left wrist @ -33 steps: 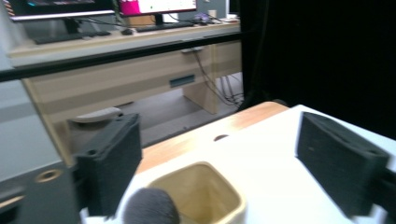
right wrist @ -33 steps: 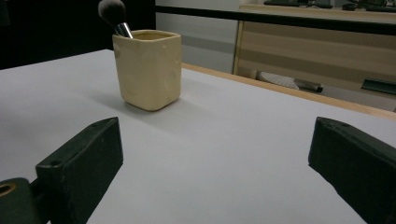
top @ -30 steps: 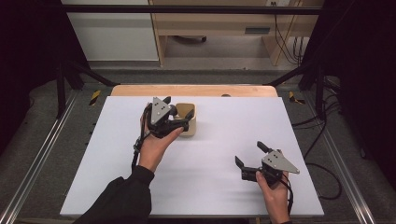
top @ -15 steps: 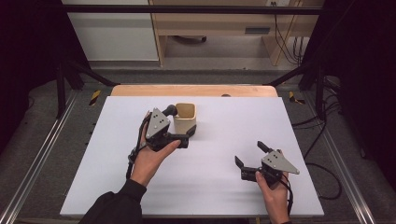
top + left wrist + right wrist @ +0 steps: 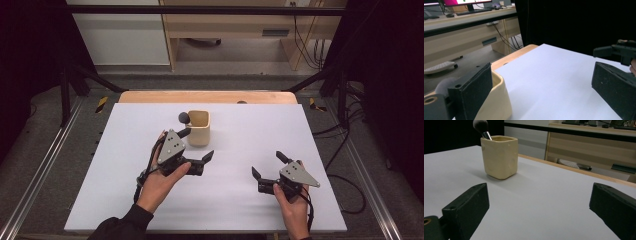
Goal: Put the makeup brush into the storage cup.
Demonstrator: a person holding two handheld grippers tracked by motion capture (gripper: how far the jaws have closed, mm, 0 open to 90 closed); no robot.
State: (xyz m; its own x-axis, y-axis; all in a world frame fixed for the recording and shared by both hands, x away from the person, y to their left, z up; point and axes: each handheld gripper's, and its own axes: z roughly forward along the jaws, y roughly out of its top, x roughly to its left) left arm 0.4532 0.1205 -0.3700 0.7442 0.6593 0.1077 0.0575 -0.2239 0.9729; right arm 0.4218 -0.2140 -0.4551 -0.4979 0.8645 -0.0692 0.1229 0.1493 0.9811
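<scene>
A cream square cup [image 5: 199,128] stands on the white table [image 5: 125,200] near its far middle. A makeup brush [image 5: 184,117] with a dark head sticks out of the cup's left side. My left gripper [image 5: 196,145] hovers just in front of the cup, open and empty, with one jaw close beside the cup's wall [image 5: 499,105]. The brush head [image 5: 441,86] is a grey blur behind that jaw. My right gripper [image 5: 269,165] is open and empty at the near right, apart from the cup [image 5: 500,157] and facing it. The brush [image 5: 480,125] rises over the cup's rim.
The table's wooden far edge [image 5: 207,96] runs behind the cup. Beyond it are a floor and a wooden desk [image 5: 235,30]. Dark curtains close both sides. The right gripper [image 5: 616,51] appears at the far right of the left gripper view.
My left gripper has drawn back from the cup toward the near side, jaws open. The brush stays in the cup. The right gripper has not moved.
</scene>
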